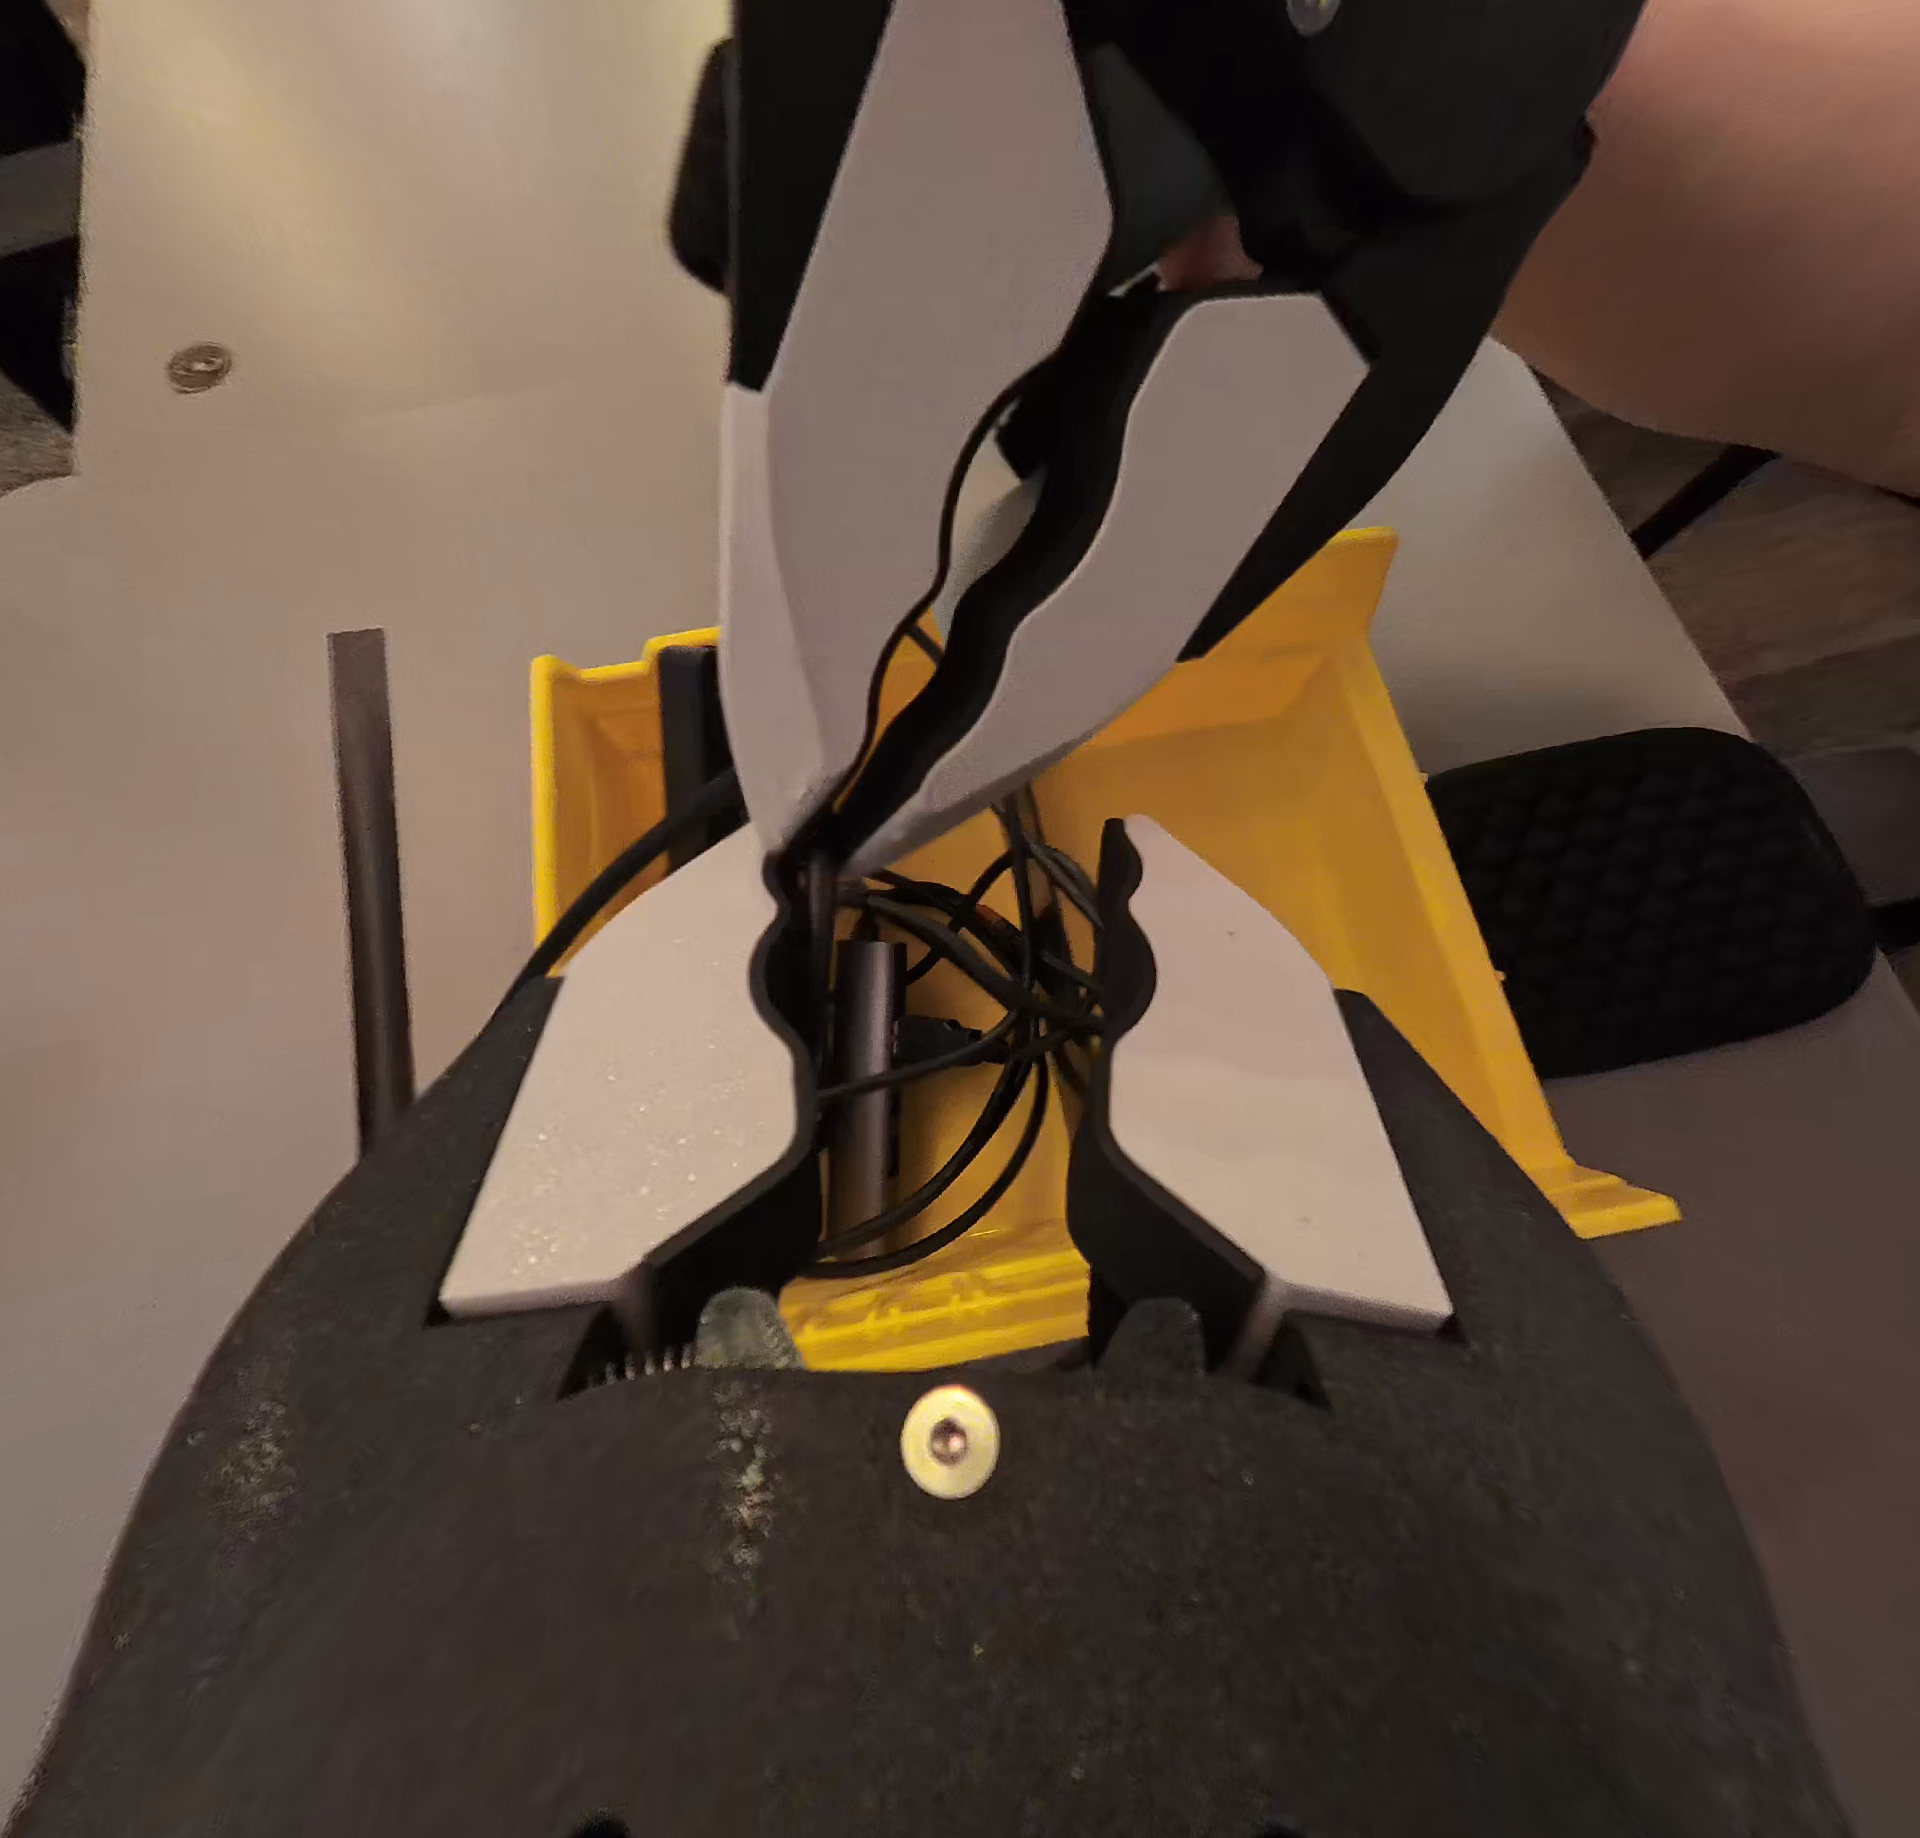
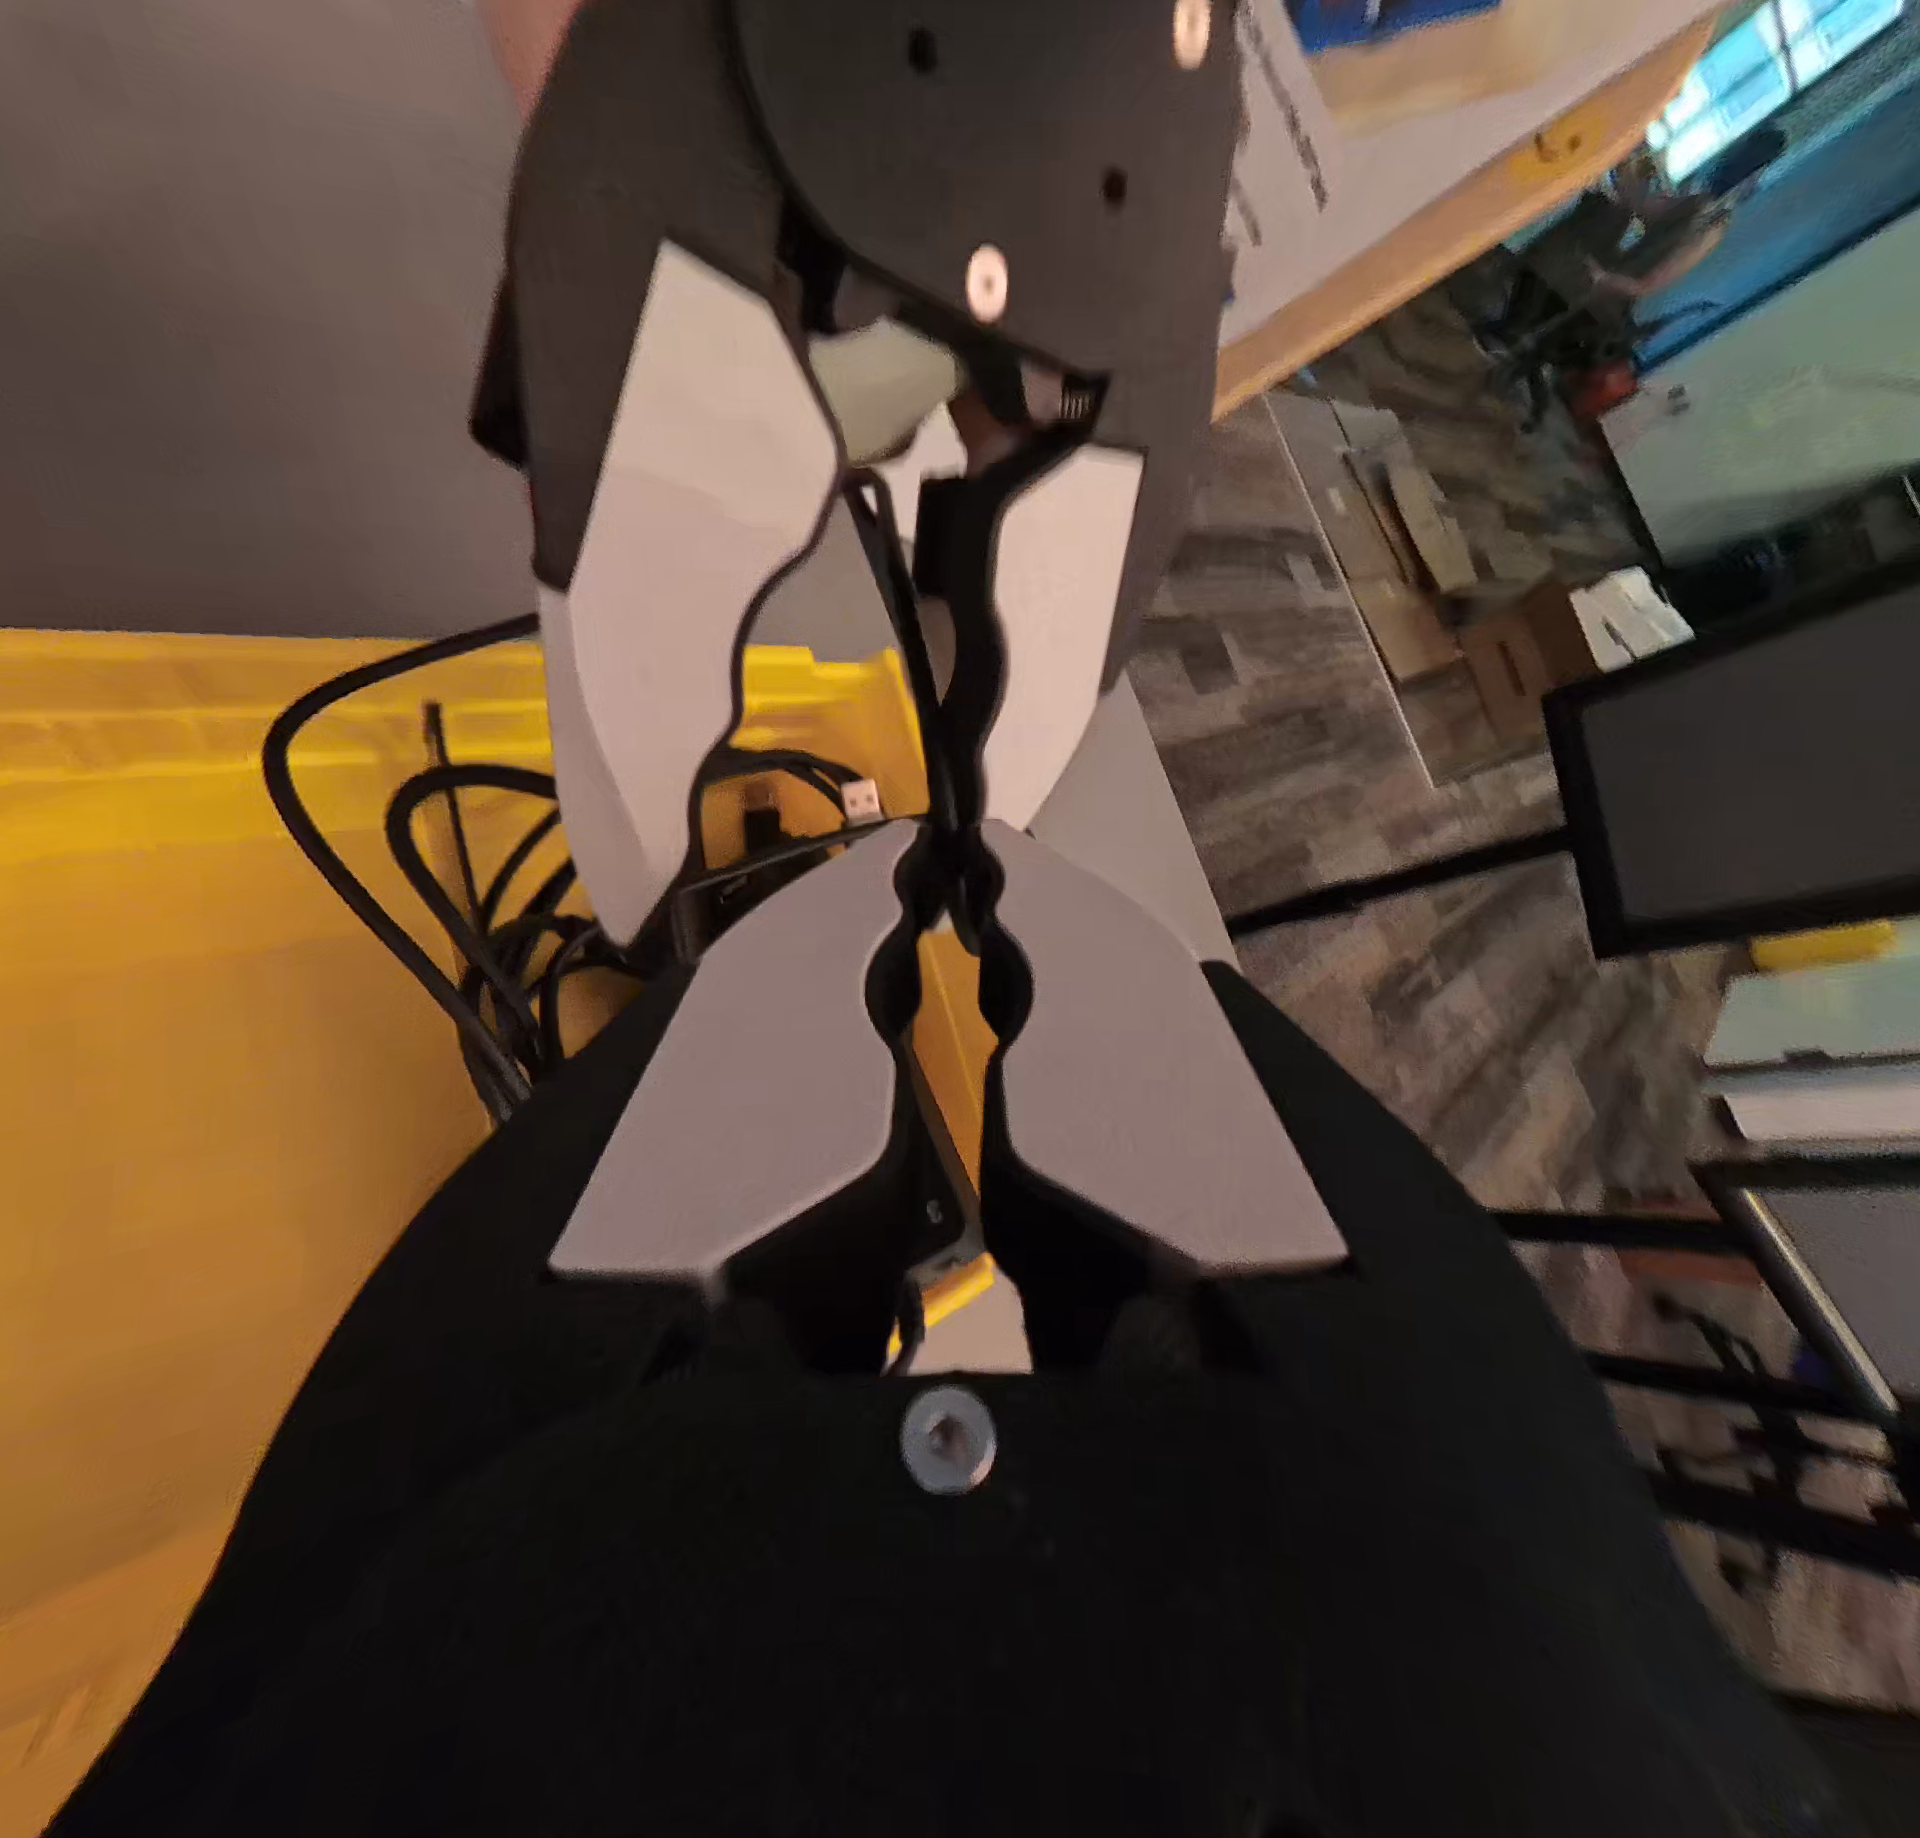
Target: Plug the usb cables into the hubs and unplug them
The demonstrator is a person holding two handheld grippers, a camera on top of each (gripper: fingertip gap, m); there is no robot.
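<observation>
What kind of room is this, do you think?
Probably an office or lab workspace: a white desk holding a yellow bin of cables, a dark monitor, and cardboard boxes on a carpeted floor.

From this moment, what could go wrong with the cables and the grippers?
1. The right gripper pinches a thin black cable running into the tangled black cables in the yellow plastic bin; pulling may drag the whole knot.
2. The open left gripper is very near; the two may collide.
3. The dark grey hub may lift along.
</observation>
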